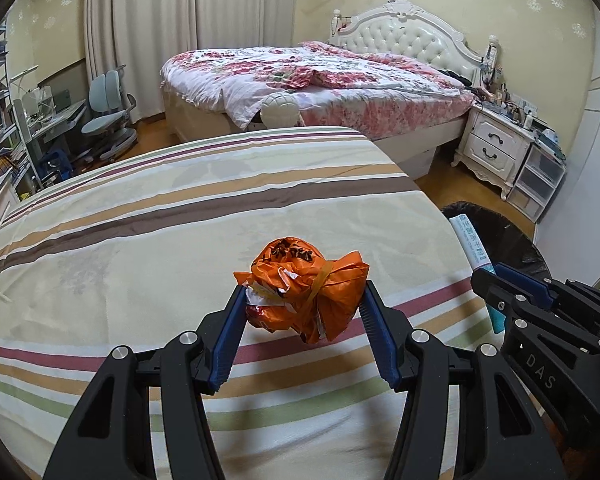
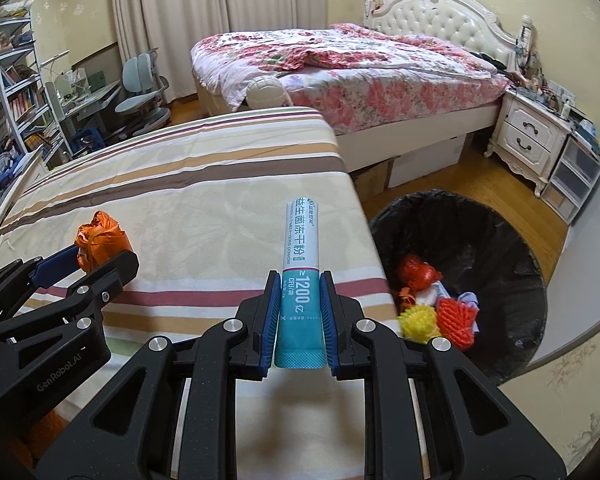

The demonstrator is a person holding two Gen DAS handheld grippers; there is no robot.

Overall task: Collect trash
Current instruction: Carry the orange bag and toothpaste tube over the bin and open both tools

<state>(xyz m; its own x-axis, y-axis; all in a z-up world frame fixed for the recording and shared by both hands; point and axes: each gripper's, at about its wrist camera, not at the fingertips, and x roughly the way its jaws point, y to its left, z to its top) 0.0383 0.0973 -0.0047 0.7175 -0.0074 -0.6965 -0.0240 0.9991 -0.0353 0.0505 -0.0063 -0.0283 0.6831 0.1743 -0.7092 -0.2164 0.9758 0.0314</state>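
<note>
Left claw (image 1: 304, 300) clamped on crumpled orange plastic bag (image 1: 306, 292), above striped bed (image 1: 140, 240). Right claw (image 2: 299, 292) closed on teal-white sachet (image 2: 301, 264), near bed's right edge. Black-lined trash bin (image 2: 500, 248) on floor right, trash inside.

Your left wrist cam sits close above the striped bed (image 1: 180, 240), angled down along its fingers, facing the flowered bed (image 1: 320, 76). Right wrist cam: same heading, offset right, so it catches the bin (image 2: 500, 248). Both share the striped bed, the flowered bed, the nightstand (image 2: 528, 136), probably the desk corner (edges warp).
</note>
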